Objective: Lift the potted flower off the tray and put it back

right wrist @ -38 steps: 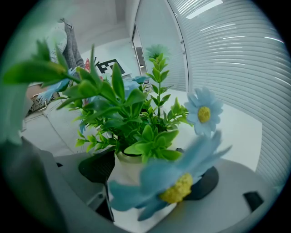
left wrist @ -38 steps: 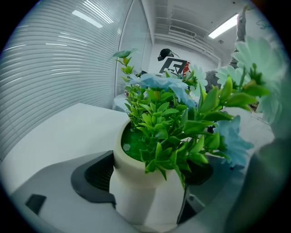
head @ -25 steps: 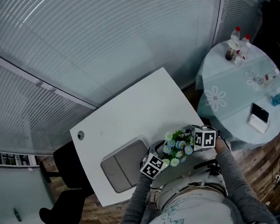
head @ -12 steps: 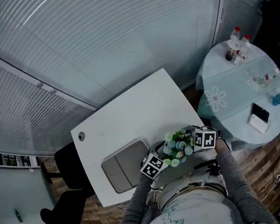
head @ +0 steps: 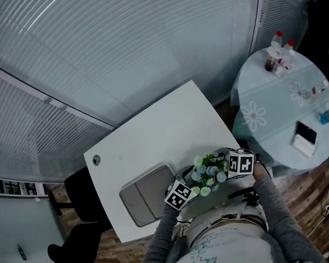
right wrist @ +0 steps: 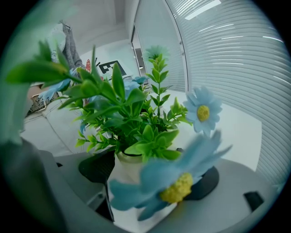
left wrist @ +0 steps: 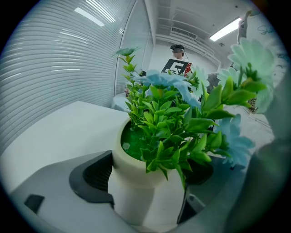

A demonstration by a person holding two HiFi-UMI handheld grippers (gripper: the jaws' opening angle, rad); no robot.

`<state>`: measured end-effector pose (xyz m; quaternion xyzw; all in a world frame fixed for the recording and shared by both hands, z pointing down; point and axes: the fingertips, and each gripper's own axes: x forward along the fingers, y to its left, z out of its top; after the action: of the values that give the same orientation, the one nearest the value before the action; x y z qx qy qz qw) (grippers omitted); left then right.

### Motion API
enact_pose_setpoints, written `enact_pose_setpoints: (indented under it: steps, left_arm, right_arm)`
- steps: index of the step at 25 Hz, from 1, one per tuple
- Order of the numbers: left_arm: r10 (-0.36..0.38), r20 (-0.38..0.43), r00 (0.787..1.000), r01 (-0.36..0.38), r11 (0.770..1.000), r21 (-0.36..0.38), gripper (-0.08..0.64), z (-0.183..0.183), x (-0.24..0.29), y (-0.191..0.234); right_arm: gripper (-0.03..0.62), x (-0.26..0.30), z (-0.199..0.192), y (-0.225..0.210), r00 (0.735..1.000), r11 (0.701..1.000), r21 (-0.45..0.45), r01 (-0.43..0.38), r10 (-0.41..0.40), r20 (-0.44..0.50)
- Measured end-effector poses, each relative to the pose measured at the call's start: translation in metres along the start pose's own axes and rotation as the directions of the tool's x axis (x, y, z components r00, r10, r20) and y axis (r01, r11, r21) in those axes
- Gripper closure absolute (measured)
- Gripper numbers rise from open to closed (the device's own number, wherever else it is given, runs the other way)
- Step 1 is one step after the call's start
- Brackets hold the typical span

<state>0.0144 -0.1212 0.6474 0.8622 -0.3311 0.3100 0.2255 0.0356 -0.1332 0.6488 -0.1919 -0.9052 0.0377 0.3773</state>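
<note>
Both hand-held grippers (left wrist: 146,189) (right wrist: 150,178) apparently clamp the potted flower (head: 208,172).

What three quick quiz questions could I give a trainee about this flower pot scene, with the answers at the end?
1. What stands between the jaws of the left gripper?
2. In the head view, where does the grey tray lie relative to the potted flower? A: to its left. B: to its right. C: directly beneath it.
3. True or false: the right gripper is open and empty.
Key: 1, the potted flower, with both jaws pressed against it; 2, A; 3, false, it is shut on the potted flower too.
</note>
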Motion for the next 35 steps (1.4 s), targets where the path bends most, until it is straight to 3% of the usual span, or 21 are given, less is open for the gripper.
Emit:
enact_pose_setpoints:
  steps: [8,35]
  left_arm:
    - [0.022,-0.001,1.000,-0.022,1.000,-0.014,0.117,-0.003,-0.005,0.001]
    - [0.130,0.033,0.991,-0.127,0.989,-0.076,0.117,-0.020,-0.053,-0.024]
  right_arm:
    - [0.195,-0.007,-0.003,-0.001,1.000,0.999,0.054,0.000,-0.001,0.020]
    - [0.195,-0.055,-0.022,0.027,0.995,0.992,0.084,0.097,-0.099,0.027]
